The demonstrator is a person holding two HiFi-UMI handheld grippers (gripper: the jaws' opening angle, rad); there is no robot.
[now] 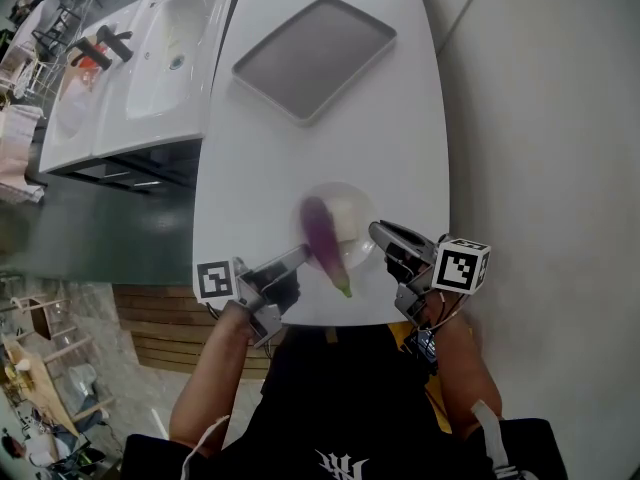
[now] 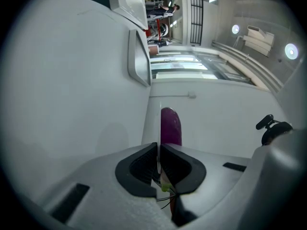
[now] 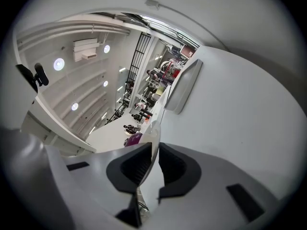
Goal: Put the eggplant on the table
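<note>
A purple eggplant (image 1: 325,238) with a green stem lies on a clear round plate (image 1: 346,204) at the near end of the white table (image 1: 330,138). My left gripper (image 1: 300,256) is shut on the plate's left rim; in the left gripper view the thin rim (image 2: 159,121) runs between the pads and the eggplant (image 2: 171,126) shows just beyond. My right gripper (image 1: 378,231) is shut on the opposite rim; in the right gripper view the rim (image 3: 154,137) sits between the jaws with the eggplant (image 3: 133,139) behind it. Whether the plate rests on the table I cannot tell.
A grey rectangular tray (image 1: 313,58) lies at the far end of the table. A white double sink (image 1: 150,58) stands to the left of the table. The table's near edge runs just under the plate, with the person's body right behind it.
</note>
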